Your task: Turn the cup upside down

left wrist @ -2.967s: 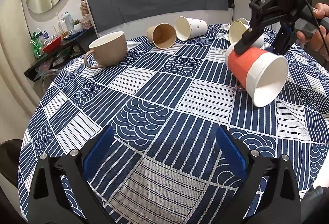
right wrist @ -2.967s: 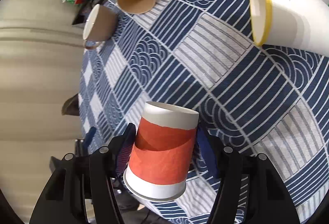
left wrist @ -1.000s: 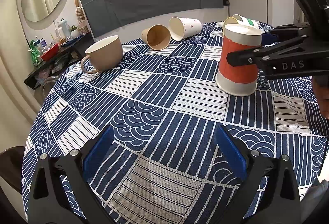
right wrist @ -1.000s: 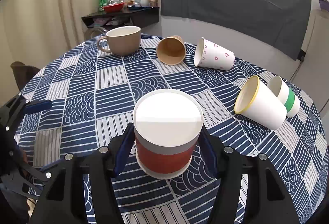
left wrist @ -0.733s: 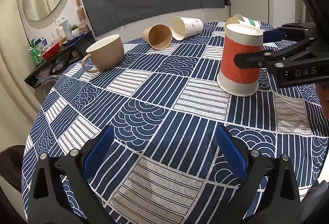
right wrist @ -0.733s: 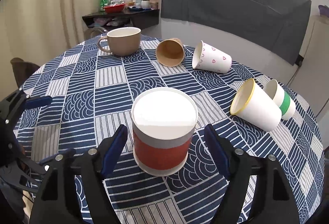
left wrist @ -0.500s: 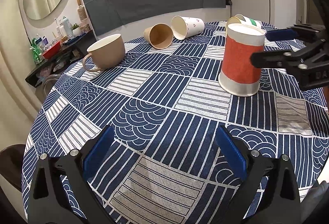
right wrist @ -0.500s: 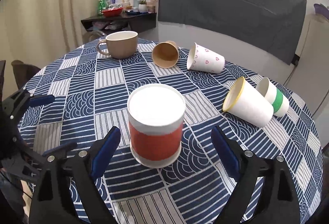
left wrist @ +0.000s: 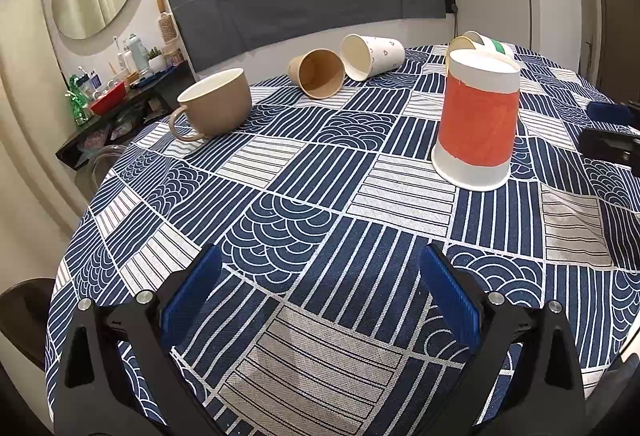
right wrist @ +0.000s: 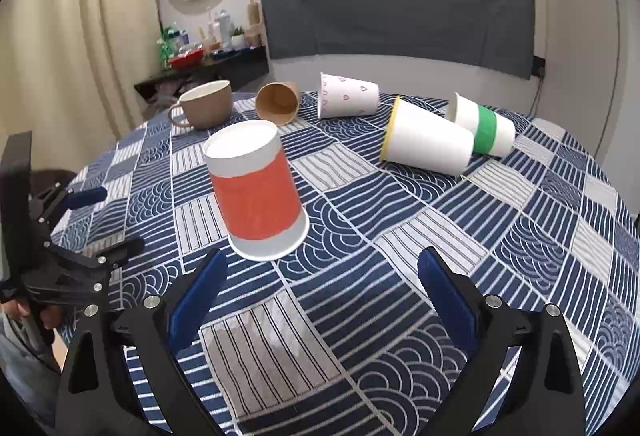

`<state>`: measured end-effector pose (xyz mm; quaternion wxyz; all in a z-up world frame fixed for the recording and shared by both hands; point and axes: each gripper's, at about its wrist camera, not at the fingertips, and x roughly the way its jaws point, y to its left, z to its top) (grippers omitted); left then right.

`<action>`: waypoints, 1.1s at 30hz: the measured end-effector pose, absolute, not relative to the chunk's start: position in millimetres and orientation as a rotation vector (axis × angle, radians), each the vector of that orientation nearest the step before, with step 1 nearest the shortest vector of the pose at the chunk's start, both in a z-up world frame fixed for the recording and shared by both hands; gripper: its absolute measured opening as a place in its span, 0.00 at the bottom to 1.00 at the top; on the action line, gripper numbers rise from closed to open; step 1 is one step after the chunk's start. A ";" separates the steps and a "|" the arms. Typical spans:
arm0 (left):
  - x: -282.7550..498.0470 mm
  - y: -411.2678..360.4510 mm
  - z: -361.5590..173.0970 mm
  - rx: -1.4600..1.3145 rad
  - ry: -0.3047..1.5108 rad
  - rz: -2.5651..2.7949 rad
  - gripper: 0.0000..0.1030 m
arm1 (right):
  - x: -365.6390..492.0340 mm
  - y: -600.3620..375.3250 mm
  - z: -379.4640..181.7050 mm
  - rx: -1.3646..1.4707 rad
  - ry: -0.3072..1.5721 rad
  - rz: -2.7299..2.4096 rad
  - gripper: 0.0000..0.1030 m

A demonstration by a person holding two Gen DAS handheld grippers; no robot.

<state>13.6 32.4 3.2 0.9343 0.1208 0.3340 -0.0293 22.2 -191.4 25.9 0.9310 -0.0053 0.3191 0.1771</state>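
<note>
One red paper cup stands mouth-down on the patterned tablecloth, base up and axis vertical. Behind it four paper cups lie on their sides beside one upright tan mug. The right gripper and left gripper both gape wide, holding nothing.

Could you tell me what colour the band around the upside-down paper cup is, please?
Orange-red, between white ends, on the paper cup; clearest in the right wrist view.
</note>
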 end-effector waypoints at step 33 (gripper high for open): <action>14.5 35.3 4.1 0.230 0.684 -0.041 0.94 | 15.8 -196.7 15.0 -0.059 0.592 0.347 0.92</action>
